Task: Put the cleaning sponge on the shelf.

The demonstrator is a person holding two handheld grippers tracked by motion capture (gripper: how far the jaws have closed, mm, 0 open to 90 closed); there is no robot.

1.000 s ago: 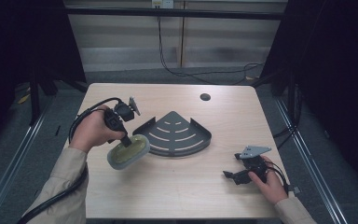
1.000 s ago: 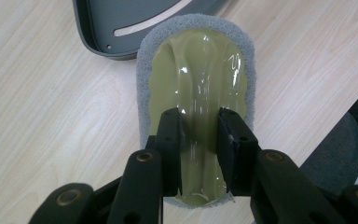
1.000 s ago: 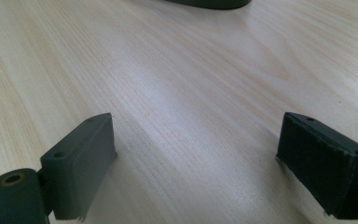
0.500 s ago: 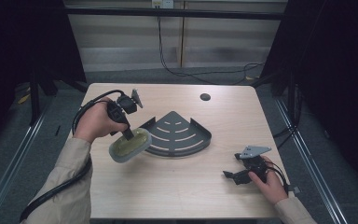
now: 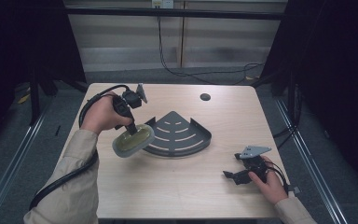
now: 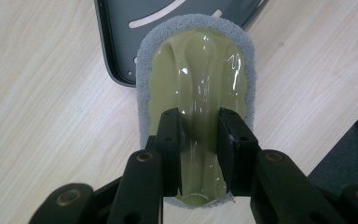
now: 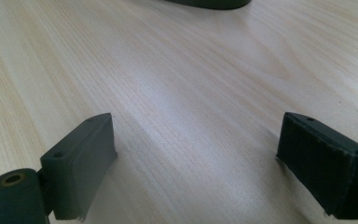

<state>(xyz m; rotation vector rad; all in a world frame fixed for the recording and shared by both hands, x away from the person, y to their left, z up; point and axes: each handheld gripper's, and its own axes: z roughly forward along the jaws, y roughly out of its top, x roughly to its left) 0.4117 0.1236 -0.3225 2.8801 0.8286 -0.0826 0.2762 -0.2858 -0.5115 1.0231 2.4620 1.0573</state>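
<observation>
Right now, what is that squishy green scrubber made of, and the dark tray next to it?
The scrubber looks like glossy olive plastic or silicone, since light glints off it, with a fuzzy grey scouring pad around its rim. The left gripper pinches its raised ridge. The tray seems matte dark-grey metal or plastic; its slots are cleanly cut.

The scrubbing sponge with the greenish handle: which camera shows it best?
The left gripper view: the sponge is close up, its glossy handle pinched between the left gripper's fingers. The high view shows the sponge small, above the grey rack's edge.

Light wood table (image 5: 177, 196); grey floor (image 5: 18, 140); black curtains (image 5: 335, 70) both sides.
</observation>
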